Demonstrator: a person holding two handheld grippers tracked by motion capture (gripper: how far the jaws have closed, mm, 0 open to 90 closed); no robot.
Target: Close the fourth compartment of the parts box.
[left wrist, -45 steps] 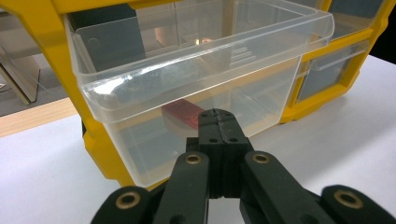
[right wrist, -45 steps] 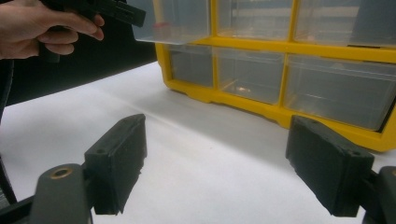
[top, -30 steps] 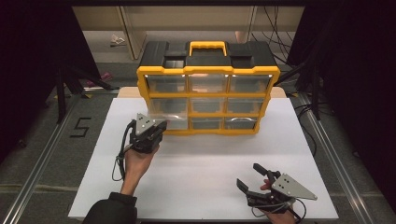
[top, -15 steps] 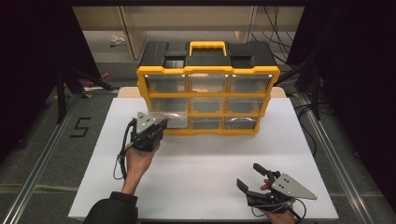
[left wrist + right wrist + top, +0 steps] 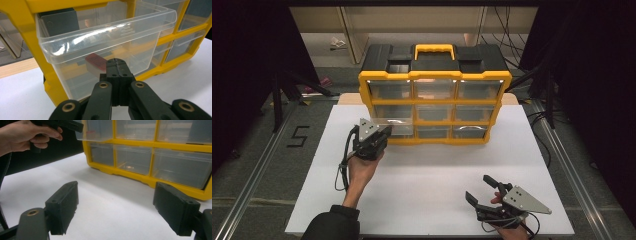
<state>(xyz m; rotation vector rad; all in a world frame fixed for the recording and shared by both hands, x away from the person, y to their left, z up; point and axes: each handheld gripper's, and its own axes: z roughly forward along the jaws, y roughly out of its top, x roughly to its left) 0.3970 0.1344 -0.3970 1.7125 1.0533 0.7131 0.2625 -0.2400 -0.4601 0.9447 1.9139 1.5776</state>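
High view: a yellow organiser (image 5: 434,107) with a black top and yellow handle stands at the back of the white bench (image 5: 432,185). It has three rows of three clear drawers. The bottom-left drawer (image 5: 396,125) is pulled partly out. The left tongs (image 5: 377,141) sit right at its front, held up by a hand (image 5: 362,170). The right tongs (image 5: 484,192) rest near the front right bench edge, well apart from the organiser, jaws spread.

Left gripper view: the drawer (image 5: 105,50) is clear plastic with a rolled rim, sticking out of the yellow frame. Inside lies a small block, red on top and pale on the sides (image 5: 96,65). The left tongs (image 5: 115,68) are clenched, pads together, nothing between them, just in front of the drawer's face.

Right gripper view: the right tongs (image 5: 125,207) are released, holding nothing, over bare bench. The neighbouring bottom drawers (image 5: 132,157) look empty, though glare makes this uncertain.
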